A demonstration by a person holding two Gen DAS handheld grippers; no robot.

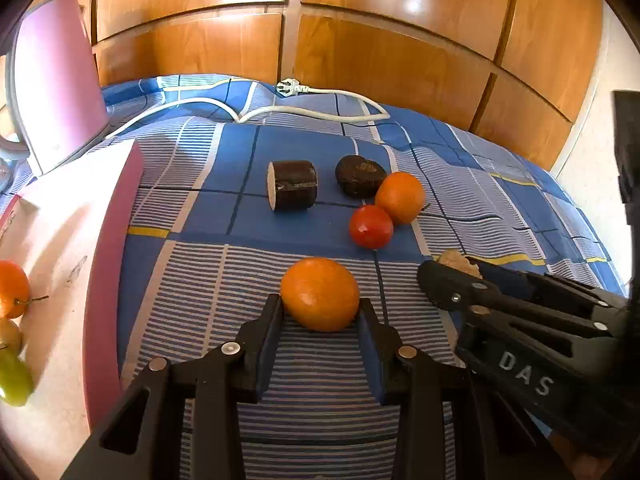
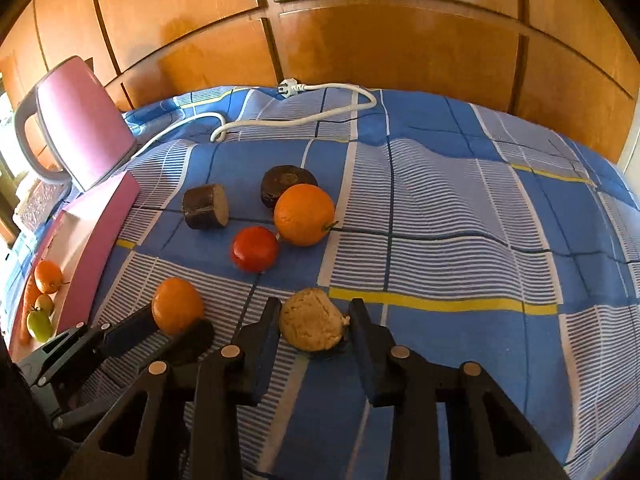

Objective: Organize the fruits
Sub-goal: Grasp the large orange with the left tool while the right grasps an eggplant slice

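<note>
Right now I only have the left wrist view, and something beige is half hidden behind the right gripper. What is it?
Observer: A round piece with a rough beige cut face and dark skin underneath, lying on the bedspread.
Operator: Is the right gripper holding it?
Observer: The right gripper has a finger on either side of it. I cannot tell whether they press it.
Operator: Anything in the pink tray I'm missing?
Observer: Yes, a long orange thing, perhaps a carrot, lies along the outer edge of the pink tray, beside the green fruits.
</note>
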